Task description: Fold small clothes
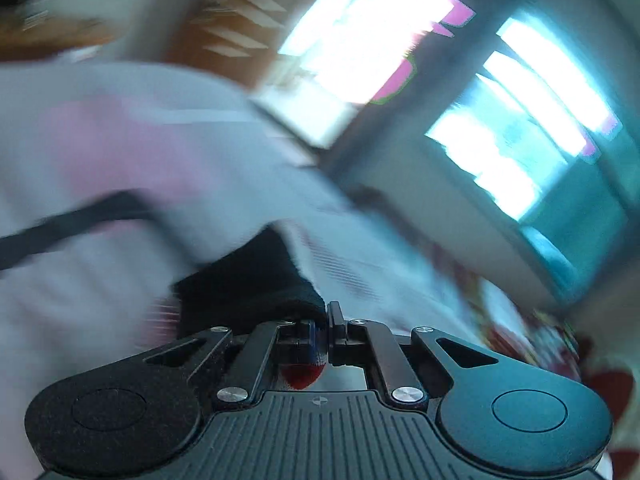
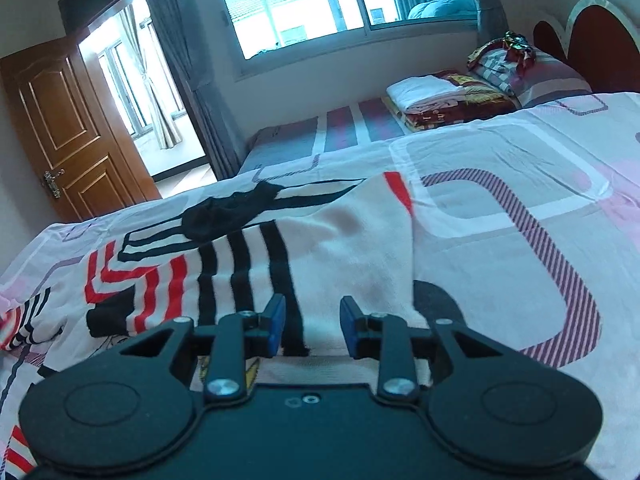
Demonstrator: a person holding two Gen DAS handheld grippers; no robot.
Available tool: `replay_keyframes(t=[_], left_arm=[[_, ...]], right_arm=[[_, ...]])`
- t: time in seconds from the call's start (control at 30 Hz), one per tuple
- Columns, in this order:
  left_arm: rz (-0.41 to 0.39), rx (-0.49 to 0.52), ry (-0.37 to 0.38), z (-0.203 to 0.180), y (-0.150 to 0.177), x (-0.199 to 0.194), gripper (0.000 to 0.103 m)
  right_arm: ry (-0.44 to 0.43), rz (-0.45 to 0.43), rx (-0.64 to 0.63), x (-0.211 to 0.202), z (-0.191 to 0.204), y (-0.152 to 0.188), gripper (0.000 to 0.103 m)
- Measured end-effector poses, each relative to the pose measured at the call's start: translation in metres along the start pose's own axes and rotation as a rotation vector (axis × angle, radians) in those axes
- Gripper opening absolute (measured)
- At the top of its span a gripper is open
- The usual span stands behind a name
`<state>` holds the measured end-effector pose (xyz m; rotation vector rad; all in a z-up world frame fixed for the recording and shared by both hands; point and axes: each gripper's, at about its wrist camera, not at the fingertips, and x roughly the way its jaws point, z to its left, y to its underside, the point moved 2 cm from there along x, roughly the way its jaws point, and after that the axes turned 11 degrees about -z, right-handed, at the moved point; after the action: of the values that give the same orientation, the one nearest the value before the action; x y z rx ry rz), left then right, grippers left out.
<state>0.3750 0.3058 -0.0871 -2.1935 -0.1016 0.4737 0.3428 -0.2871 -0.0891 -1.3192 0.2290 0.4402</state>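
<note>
In the left wrist view, which is motion-blurred, my left gripper (image 1: 322, 328) is shut on a black piece of cloth (image 1: 248, 280) and holds it above the bed. In the right wrist view my right gripper (image 2: 312, 328) is open, its blue pads (image 2: 276, 322) hovering just over a white garment with black and red stripes (image 2: 280, 256) that lies spread on the bed. A small black garment (image 2: 228, 210) lies on the bed beyond it.
The patterned bedsheet (image 2: 500, 208) covers the bed. A folded stack of clothes and blankets (image 2: 440, 96) and a pillow (image 2: 532, 68) sit near the red headboard (image 2: 600, 44). A window (image 2: 304, 0) and an open wooden door (image 2: 60, 128) are behind.
</note>
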Motion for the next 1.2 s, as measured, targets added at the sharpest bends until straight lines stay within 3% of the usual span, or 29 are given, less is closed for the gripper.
replay_keyframes(t=[0.17, 0.3, 0.43, 0.53, 0.57, 0.6, 0.63, 0.7, 0.83, 0.93, 1.03, 1.1, 1.2], left_arm=[[0.083, 0.259, 0.211, -0.147, 0.057, 0.025, 0.005], [0.198, 0.443, 0.34, -0.245, 0.136, 0.042, 0.005], [0.325, 0.574, 0.392, -0.303, 0.208, 0.051, 0.005], [0.382, 0.667, 0.378, -0.328, 0.247, 0.04, 0.005], [0.361, 0.687, 0.376, -0.328, 0.253, 0.028, 0.007], [0.354, 0.711, 0.39, -0.33, 0.255, 0.021, 0.02], [0.361, 0.711, 0.422, -0.331, 0.254, 0.013, 0.041], [0.346, 0.703, 0.465, -0.328, 0.245, -0.003, 0.057], [0.288, 0.696, 0.54, -0.289, 0.205, -0.051, 0.06], [0.219, 0.656, 0.417, -0.233, 0.171, -0.061, 0.06], [0.144, 0.666, 0.223, -0.177, 0.144, -0.066, 0.06], [0.149, 0.647, 0.141, -0.148, 0.13, -0.062, 0.06], [0.204, 0.696, 0.084, -0.131, 0.128, -0.046, 0.06]], right_arm=[[0.033, -0.019, 0.036, -0.006, -0.014, -0.002, 0.031], [0.056, -0.026, 0.051, -0.015, -0.025, -0.002, 0.031], [0.077, -0.04, 0.095, -0.027, -0.041, -0.006, 0.031], [0.069, -0.05, 0.151, -0.03, -0.049, -0.011, 0.034], [0.059, -0.053, 0.167, -0.03, -0.049, -0.012, 0.039], [0.046, -0.056, 0.186, -0.029, -0.048, -0.013, 0.042], [0.032, -0.061, 0.2, -0.029, -0.046, -0.013, 0.055], [-0.002, -0.069, 0.215, -0.024, -0.036, -0.013, 0.057], [-0.05, -0.058, 0.21, -0.006, -0.009, -0.013, 0.055], [-0.126, -0.031, 0.111, 0.01, 0.028, -0.012, 0.055], [-0.193, -0.017, -0.093, 0.026, 0.078, -0.004, 0.055], [-0.214, -0.027, -0.251, 0.037, 0.109, 0.005, 0.055], [-0.194, -0.027, -0.494, 0.058, 0.149, 0.021, 0.054]])
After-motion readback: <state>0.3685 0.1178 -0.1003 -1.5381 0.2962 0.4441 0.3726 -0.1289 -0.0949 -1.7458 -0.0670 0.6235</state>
